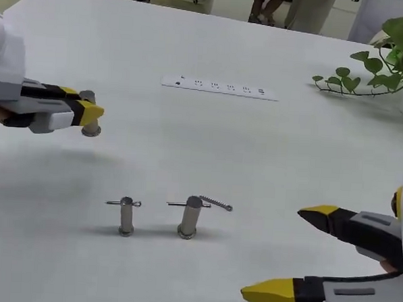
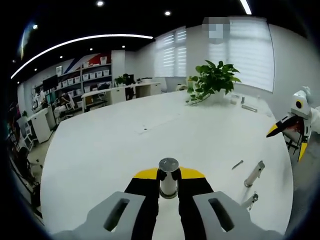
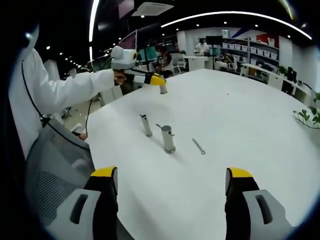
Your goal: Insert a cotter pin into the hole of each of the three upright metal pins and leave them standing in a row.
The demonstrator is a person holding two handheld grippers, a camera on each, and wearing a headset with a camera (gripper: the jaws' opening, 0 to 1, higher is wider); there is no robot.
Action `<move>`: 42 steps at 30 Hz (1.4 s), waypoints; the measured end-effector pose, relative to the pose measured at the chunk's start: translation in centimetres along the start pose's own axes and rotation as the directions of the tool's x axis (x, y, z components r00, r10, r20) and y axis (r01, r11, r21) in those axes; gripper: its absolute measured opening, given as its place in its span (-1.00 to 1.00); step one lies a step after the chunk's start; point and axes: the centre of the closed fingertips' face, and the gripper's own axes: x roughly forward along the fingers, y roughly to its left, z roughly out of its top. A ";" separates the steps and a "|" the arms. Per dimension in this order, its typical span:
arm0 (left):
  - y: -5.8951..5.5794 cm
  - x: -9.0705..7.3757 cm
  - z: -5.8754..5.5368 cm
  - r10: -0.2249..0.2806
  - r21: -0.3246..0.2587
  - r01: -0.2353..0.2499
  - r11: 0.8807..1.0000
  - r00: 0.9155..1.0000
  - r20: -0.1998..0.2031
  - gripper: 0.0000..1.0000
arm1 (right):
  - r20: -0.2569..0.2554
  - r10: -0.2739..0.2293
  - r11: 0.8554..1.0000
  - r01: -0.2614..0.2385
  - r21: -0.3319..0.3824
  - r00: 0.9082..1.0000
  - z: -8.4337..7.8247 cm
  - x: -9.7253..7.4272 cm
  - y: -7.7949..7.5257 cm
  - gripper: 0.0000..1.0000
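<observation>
1. Left gripper (image 1: 90,111), upper left of the head view: the jaws were closed on the held metal pin (image 1: 90,126). This pin hung upright, raised off the tabletop (image 1: 188,143) and well apart from the other pins. In the left gripper view its round head showed between the yellow jaw tips.
2. Right gripper (image 1: 294,250), lower right of the head view: the jaws stood wide apart and held nothing, with their yellow tips pointing toward the standing pins.
3. First standing pin (image 1: 126,218), lower centre-left of the head view: upright on the tabletop, with the first cotter pin (image 1: 123,202) passing through it near the top.
4. Second standing pin (image 1: 189,219), near the first on its right: upright on the tabletop, with the second cotter pin (image 1: 177,204) projecting to the left at its top.
5. Loose cotter pin (image 1: 217,204): it lay flat on the tabletop to the right of the second standing pin. In the right gripper view it was apart from that pin.
6. Power strip (image 1: 222,88), upper centre of the head view: it lay flat on the tabletop.
7. Plant (image 1: 389,59), upper right corner of the head view.
</observation>
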 end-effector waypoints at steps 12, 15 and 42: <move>-8.4 -1.8 3.9 -0.137 0.098 0.134 0.986 0.990 0.029 -0.81 | 0.026 0.001 1.000 0.000 -0.020 1.000 0.6 -0.5 0.5 0.74; -10.4 -2.2 4.3 -0.160 0.155 0.153 0.976 0.987 0.033 -0.81 | 0.029 0.000 1.000 0.000 -0.023 1.000 0.6 -0.7 0.6 0.74; -22.8 -0.6 -2.5 -0.416 0.183 0.428 0.885 0.904 -0.103 -0.81 | 0.022 -0.019 0.999 0.020 -0.029 1.000 0.1 -2.0 0.3 0.75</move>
